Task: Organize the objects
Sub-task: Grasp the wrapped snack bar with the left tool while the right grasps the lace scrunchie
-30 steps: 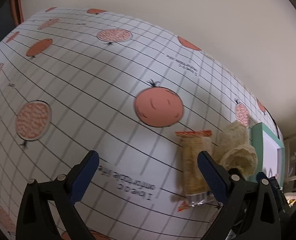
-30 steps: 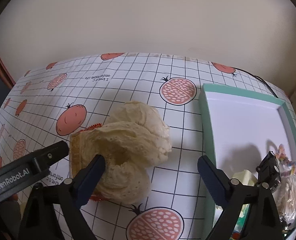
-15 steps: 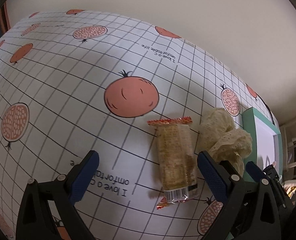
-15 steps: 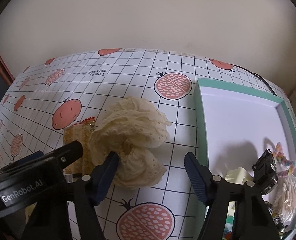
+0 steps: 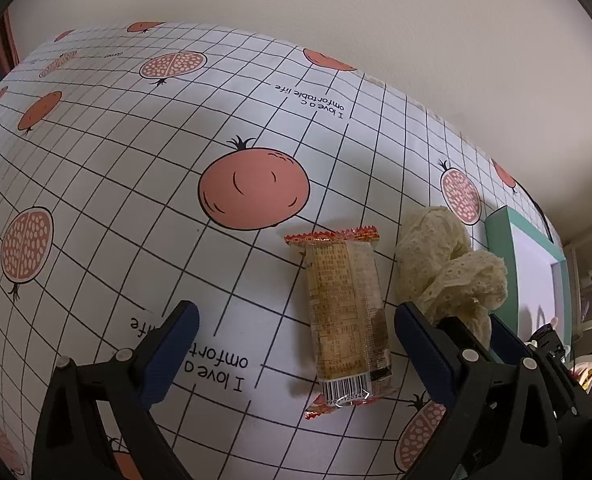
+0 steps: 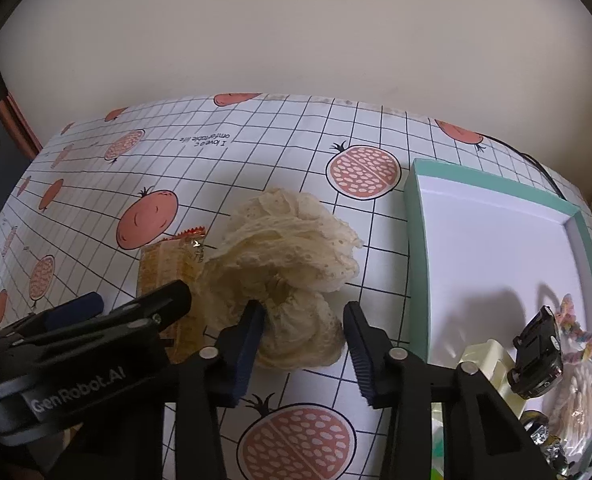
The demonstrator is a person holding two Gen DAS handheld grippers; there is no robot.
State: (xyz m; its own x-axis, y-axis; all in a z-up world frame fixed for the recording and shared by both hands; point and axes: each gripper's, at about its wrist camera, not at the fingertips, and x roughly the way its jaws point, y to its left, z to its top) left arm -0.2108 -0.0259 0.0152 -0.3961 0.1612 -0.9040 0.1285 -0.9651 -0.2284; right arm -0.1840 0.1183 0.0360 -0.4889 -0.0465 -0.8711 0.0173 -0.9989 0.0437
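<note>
A cream lace scrunchie lies bunched on the pomegranate-print tablecloth. My right gripper straddles its near lobe. The jaws are closing, the pads just reaching the fabric on both sides without squeezing it. Left of it lies a clear snack packet with red crimped ends, partly hidden by the scrunchie in the right wrist view. My left gripper hovers wide open over the packet's near end, which sits closer to its right finger; this gripper also shows in the right wrist view.
A teal box with a white inside stands right of the scrunchie. Its near corner holds a black toy car, a pastel hair tie, a cream block and a small bag. A beige wall runs behind the table.
The right jaws have narrowed from wide open to close around the scrunchie's near lobe. The left gripper has shifted right, bringing the snack packet between its open fingers.
</note>
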